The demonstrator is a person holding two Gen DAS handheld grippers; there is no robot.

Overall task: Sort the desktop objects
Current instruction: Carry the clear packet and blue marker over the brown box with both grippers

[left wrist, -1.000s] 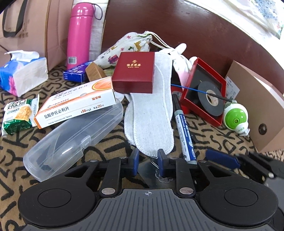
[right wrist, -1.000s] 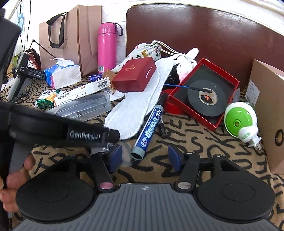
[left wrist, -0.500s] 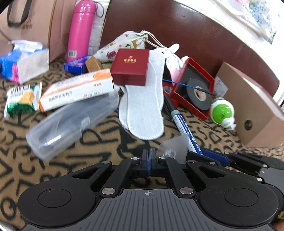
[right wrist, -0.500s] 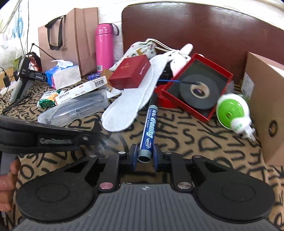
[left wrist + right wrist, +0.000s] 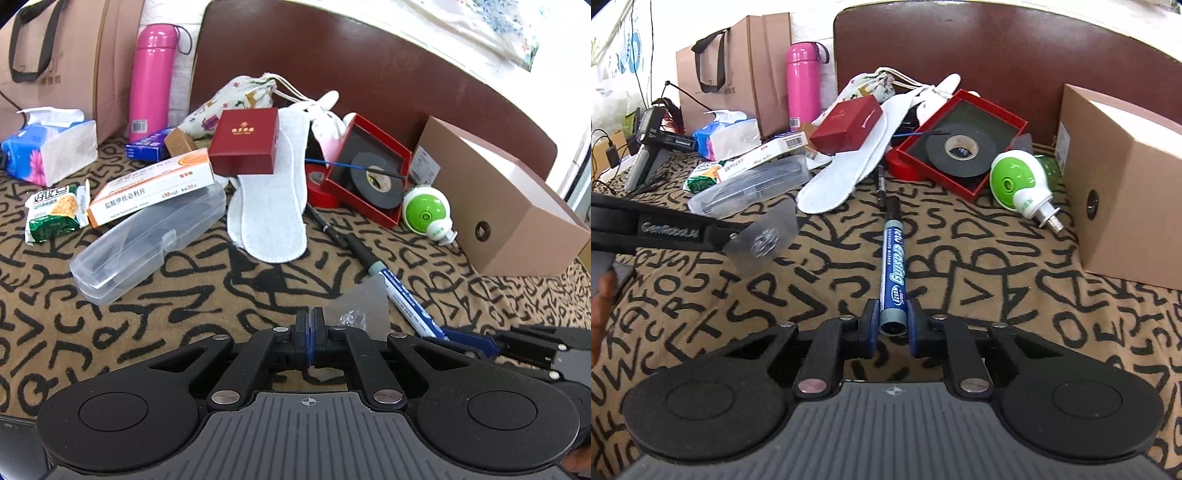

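2 grippers engaged: left gripper [image 5: 310, 325] clamps a clear square adhesive hook sheet [image 5: 762, 236]; right gripper [image 5: 892, 319] clamps a blue whiteboard marker [image 5: 894, 271].

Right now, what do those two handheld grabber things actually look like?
Both are black plastic. The left gripper and right gripper each have two linked arms with silver rivets, blue finger pads, round discs either side and a ribbed grey body. White "GenRobot.AI" lettering runs along the left one's side.

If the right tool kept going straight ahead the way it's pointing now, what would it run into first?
Probably the thin black pen, lying just past the tip of the blue marker that the right tool holds. The red tray sits farther on; depth is uncertain.
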